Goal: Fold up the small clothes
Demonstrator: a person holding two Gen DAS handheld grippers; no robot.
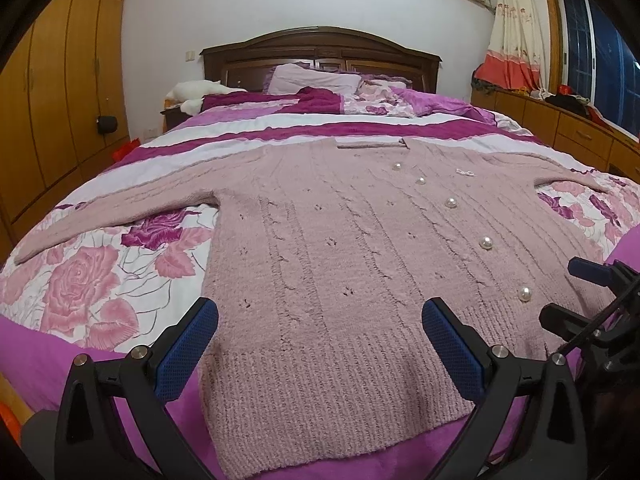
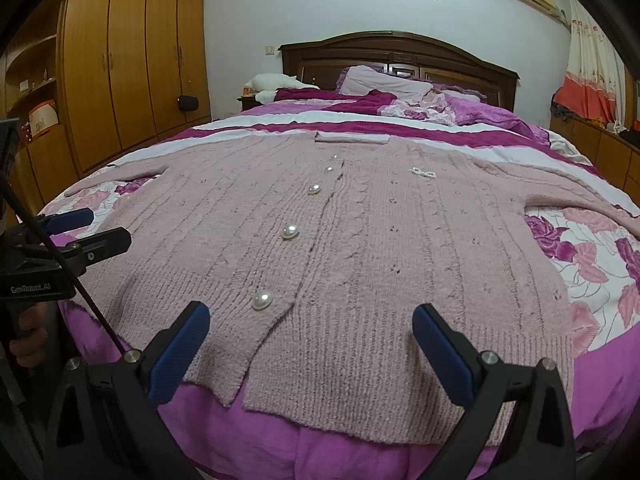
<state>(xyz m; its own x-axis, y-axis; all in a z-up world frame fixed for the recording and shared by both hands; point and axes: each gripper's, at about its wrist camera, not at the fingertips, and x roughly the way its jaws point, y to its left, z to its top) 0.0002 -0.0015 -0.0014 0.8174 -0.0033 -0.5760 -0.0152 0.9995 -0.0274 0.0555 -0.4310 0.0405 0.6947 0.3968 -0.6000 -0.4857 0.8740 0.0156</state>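
Observation:
A dusty-pink knit cardigan (image 1: 328,240) with pearl buttons (image 1: 486,243) lies flat and face up on the bed, both sleeves spread out to the sides. It also shows in the right wrist view (image 2: 360,240). My left gripper (image 1: 320,316) is open and empty, hovering over the hem on the left half. My right gripper (image 2: 311,316) is open and empty over the hem on the right half, near the button placket (image 2: 262,299). The right gripper also shows at the right edge of the left wrist view (image 1: 576,296), and the left gripper at the left edge of the right wrist view (image 2: 92,228).
The bed has a floral and magenta-striped cover (image 1: 100,280), with pillows (image 1: 312,78) and a dark wooden headboard (image 1: 320,46) at the far end. Wooden wardrobes (image 2: 128,72) stand on the left. A low cabinet (image 1: 568,128) and curtain (image 1: 516,28) are on the right.

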